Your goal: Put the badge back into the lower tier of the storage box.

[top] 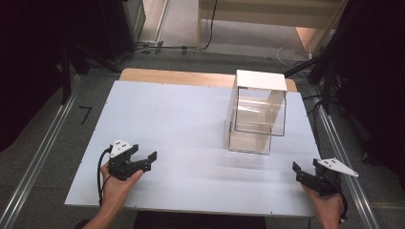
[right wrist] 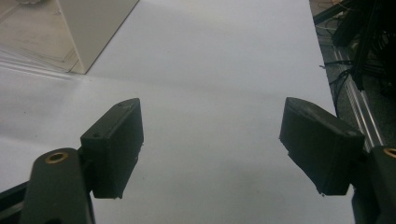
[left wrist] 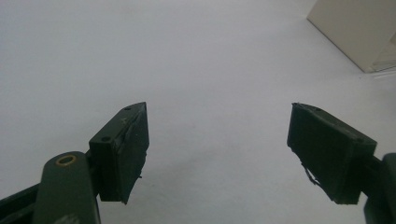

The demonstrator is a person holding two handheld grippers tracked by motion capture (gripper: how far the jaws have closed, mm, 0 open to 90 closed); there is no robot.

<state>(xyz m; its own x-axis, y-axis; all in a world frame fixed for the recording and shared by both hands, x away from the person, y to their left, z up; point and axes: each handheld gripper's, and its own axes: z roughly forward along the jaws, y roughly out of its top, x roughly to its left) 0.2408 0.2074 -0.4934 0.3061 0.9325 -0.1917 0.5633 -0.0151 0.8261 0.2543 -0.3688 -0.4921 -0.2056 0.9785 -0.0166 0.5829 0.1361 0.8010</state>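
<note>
Here, jaws wide apart on the left gripper, nothing between them, only bare white surface showing in the gap in the left gripper view. Same on the right gripper: jaws spread, nothing held, white surface between them in the right gripper view.

Outward from the left jaws: held low over the near left part of the table, pointing toward the middle, grey plate on top, black cable looping down by the wrist. Left hand wrapped around the body from below.

Outward from the right jaws: near the table's near right corner, pointing left and slightly away, grey plate jutting toward the edge, right hand beneath.

Farther off, well apart from both grippers: a clear box with a white top and white side, upright on the far right part of the table, nearer the right gripper. A corner of it at upper right in the left gripper view, at upper left in the right gripper view.

Beyond the table's right edge: a metal rail and dark cables on the floor.
</note>
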